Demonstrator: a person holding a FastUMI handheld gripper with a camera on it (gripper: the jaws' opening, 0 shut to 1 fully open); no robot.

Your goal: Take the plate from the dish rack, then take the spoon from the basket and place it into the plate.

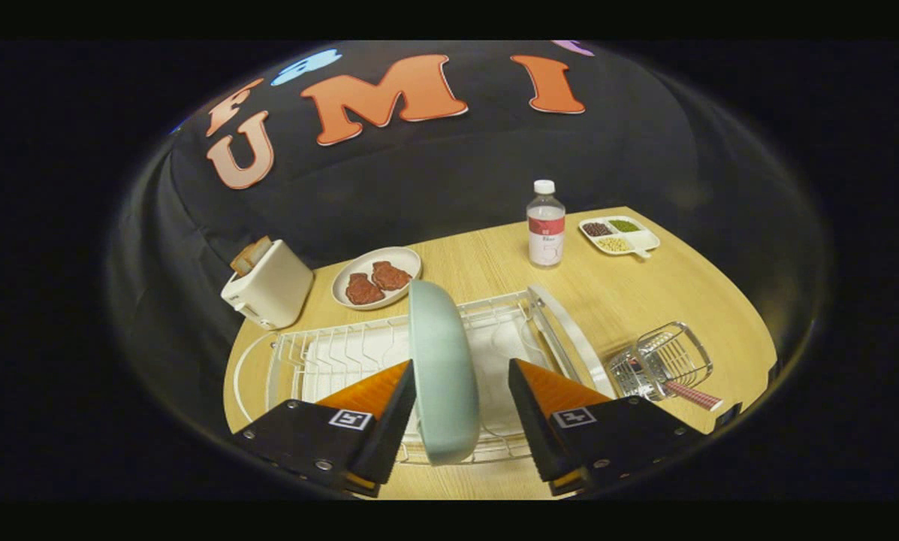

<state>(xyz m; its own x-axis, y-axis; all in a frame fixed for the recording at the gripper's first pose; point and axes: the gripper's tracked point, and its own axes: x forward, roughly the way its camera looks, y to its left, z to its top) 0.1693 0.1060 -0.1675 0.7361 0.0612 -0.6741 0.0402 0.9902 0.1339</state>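
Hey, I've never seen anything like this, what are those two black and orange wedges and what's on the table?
The wedges are the two fingers of a handheld grasping tool; the camera rides on it and looks forward along them. A pale green plate stands on edge in a white dish rack, between the open fingers; the left one is at it, the right one apart. Nothing is gripped yet. Beside the rack lies a wire basket with a spoon handle sticking out. Beyond sit a toaster, a plate of meat, a bottle and a snack tray.
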